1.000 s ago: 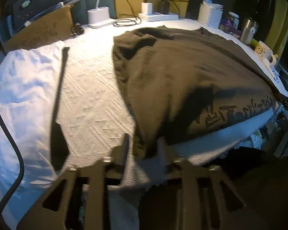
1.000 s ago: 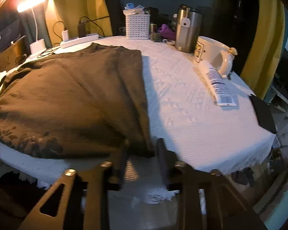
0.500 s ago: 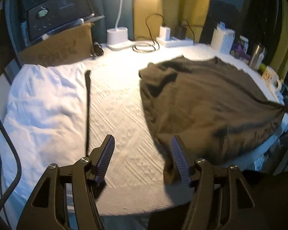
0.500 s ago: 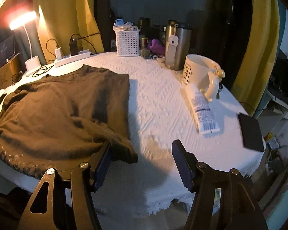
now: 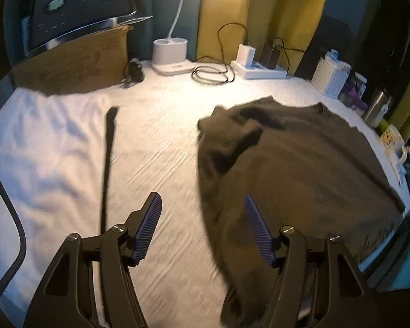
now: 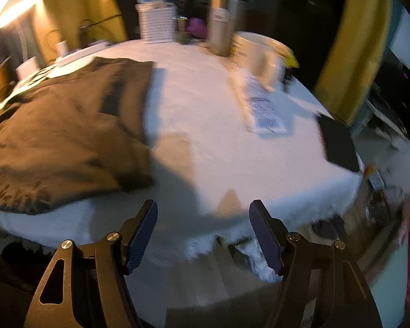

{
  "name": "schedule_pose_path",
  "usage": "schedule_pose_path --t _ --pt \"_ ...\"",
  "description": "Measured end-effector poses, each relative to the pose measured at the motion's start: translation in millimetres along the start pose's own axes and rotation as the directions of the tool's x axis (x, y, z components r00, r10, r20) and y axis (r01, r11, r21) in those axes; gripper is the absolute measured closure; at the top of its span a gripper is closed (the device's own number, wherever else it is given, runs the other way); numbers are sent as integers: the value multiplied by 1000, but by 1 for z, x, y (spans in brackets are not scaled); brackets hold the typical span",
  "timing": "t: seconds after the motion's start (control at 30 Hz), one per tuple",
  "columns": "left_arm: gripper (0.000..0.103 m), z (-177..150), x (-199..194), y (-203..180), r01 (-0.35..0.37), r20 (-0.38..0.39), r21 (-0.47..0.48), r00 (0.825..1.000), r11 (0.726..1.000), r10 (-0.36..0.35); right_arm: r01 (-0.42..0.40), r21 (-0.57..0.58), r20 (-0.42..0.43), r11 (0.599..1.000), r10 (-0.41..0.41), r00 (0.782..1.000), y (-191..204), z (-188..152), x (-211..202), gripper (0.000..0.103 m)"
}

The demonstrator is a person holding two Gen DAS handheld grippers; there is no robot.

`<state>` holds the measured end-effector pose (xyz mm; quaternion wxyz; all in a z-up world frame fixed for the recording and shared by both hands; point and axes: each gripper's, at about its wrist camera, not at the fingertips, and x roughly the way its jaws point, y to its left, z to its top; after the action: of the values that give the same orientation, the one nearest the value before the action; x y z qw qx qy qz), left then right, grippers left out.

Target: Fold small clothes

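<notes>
Left wrist: your left hand-held gripper [image 5: 203, 225] has just been opening, nothing between its pads, dark shirt [image 5: 295, 169] lies released on tabletop [image 5: 155, 142] | Right wrist: right hand-held gripper [image 6: 203, 232] likewise just spread, empty, shirt [image 6: 65, 134] lies left, ready for regrasp.

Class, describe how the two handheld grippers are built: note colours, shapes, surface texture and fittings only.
Both grippers match. The left gripper and right gripper each have two black fingers with triangular cut-outs in the frame and round silver screw heads at the joints. The pads are blue-purple, wedge-shaped and finely ribbed across their inner faces. No hand or sleeve shows on either tool.
</notes>
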<state>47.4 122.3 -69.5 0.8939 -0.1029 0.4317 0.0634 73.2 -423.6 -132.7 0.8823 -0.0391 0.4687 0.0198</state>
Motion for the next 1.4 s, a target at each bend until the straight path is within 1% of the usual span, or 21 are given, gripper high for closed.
schedule_pose_path --t 0.1,0.17,0.23,0.33,0.43,0.53,0.57,0.73,0.77,0.83,1.0,1.1,1.13,1.17,1.2,1.23,1.27,1.3,1.33,1.37,1.4 --pt "39 21 14 -6 24 21 17 999 1000 -24 37 55 -4 998 -36 999 -15 1 -4 31" --pt "39 32 22 -6 30 31 21 999 999 -30 49 68 9 996 -50 999 -17 11 -5 31" --pt "39 45 33 -5 33 31 22 999 999 -33 42 68 36 997 -44 998 -12 27 -5 31" --pt "39 61 50 -7 31 25 58 999 998 -33 16 43 78 999 -19 997 6 56 1 31" --pt "39 75 71 -3 31 21 63 999 998 -32 -19 -1 100 1000 19 995 31 91 14 32" --pt "39 83 92 1 -36 19 83 999 996 35 -39 -45 115 998 43 992 52 119 26 32" --pt "39 85 98 3 -45 15 88 999 995 44 -44 -60 115 997 50 992 60 129 31 32" --pt "42 84 123 13 -3 -39 53 999 999 5 -73 -111 120 991 86 989 85 166 55 32" --pt "44 84 124 14 13 -47 46 999 999 -11 -79 -119 113 990 93 989 90 175 63 32" --pt "44 81 122 12 45 -61 41 997 998 -43 -93 -135 110 986 108 988 98 187 73 32" --pt "44 66 121 -5 99 -116 84 989 992 -89 -122 -141 92 982 136 986 107 213 103 32" --pt "45 61 121 -12 77 -114 103 991 992 -65 -146 -128 67 981 156 986 106 220 126 32" --pt "49 61 119 -13 78 -115 98 991 992 -66 -156 -119 57 980 164 985 106 222 134 32" --pt "66 62 118 -13 91 -114 84 990 992 -81 -168 -106 43 980 174 984 106 223 142 32" --pt "79 64 116 -13 110 -111 66 988 992 -103 -184 -89 31 979 187 982 105 224 149 32" --pt "83 66 114 -14 120 -102 62 988 991 -114 -203 -81 26 976 206 978 105 223 153 33" --pt "93 67 111 -14 118 -85 60 990 991 -112 -226 -77 18 971 228 973 106 222 157 42" --pt "96 69 108 -13 100 -60 49 993 994 -97 -244 -74 6 967 245 969 107 221 160 46" --pt "97 72 107 -12 90 -44 36 995 995 -88 -247 -79 17 966 249 968 108 220 160 49" --pt "98 74 104 -10 80 -24 20 997 997 -80 -259 -88 19 962 262 965 110 219 160 62" --pt "98 78 101 -8 75 0 5 997 997 -75 -281 -94 17 955 284 959 111 220 159 79"
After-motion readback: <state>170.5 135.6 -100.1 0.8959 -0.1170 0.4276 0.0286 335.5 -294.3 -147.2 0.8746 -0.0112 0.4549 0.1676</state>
